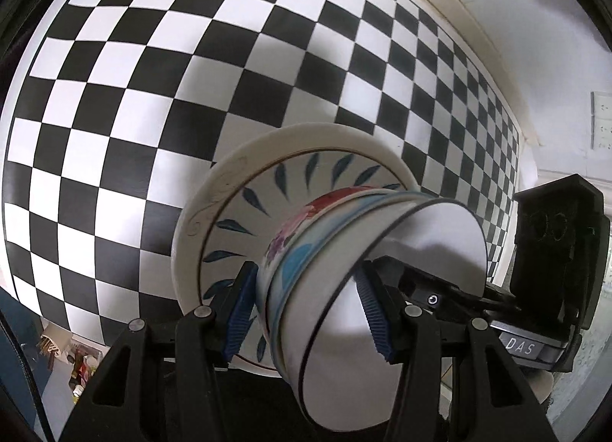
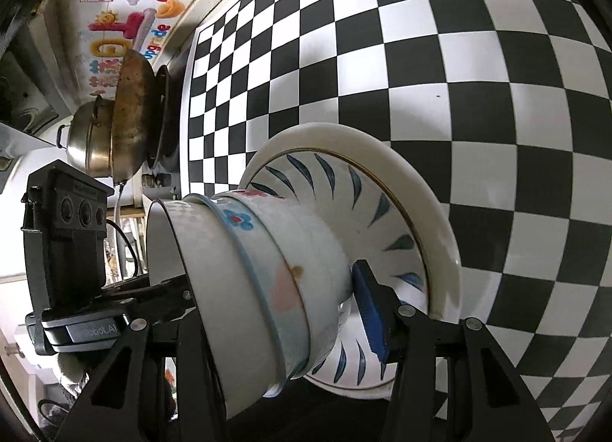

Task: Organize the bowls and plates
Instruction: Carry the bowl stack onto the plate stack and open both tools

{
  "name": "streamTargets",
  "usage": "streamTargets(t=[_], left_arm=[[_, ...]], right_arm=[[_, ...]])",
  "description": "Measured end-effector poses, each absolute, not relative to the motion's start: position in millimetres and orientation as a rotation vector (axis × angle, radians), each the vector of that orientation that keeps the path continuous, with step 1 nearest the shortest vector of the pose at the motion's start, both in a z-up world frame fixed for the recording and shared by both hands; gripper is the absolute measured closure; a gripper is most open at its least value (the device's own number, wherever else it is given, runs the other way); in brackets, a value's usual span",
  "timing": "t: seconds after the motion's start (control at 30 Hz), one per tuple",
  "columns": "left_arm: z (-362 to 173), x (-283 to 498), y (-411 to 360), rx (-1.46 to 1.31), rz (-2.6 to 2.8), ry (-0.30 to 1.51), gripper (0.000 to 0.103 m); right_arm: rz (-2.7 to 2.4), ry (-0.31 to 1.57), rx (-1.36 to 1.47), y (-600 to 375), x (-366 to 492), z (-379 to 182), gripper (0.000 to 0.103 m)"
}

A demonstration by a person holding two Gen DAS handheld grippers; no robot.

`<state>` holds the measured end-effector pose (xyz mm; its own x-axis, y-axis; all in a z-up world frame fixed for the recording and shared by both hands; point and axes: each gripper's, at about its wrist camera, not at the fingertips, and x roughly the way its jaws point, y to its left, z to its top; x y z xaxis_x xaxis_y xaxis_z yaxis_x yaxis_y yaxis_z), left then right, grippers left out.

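Observation:
A stack of nested bowls (image 1: pixel 306 273) sits on a blue-leaf plate (image 1: pixel 248 212), which lies on a larger cream plate (image 1: pixel 214 189). The top bowl (image 1: pixel 401 273) is white with a dark rim. My left gripper (image 1: pixel 306 312) has its blue pads (image 1: pixel 239 319) closed on either side of the bowl stack. In the right wrist view the same bowl stack (image 2: pixel 267 269), leaf plate (image 2: pixel 382 220) and cream plate (image 2: pixel 432 212) show. My right gripper (image 2: pixel 287 312) clamps the stack from the opposite side; only its right pad (image 2: pixel 369 312) shows.
The stack rests on a black and white checkered surface (image 1: pixel 191 78). Each view shows the other gripper's black body (image 1: pixel 554 243), (image 2: pixel 65 235). A metal pot and a worn wok (image 2: pixel 126 116) stand beyond the checkered surface's edge, by a wall with colourful stickers (image 2: pixel 114 32).

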<state>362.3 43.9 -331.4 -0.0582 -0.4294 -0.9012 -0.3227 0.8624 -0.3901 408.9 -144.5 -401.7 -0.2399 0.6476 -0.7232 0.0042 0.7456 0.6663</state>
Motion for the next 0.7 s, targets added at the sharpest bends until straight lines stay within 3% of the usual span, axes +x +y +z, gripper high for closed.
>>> streamTargets(t=[0.7], left_arm=[[-332.1, 362.3, 45.7, -0.562, -0.124, 1.647, 0.054]], right_arm=[[0.6, 1.713, 0.509, -143.4, 406.6, -402.9, 0.051]])
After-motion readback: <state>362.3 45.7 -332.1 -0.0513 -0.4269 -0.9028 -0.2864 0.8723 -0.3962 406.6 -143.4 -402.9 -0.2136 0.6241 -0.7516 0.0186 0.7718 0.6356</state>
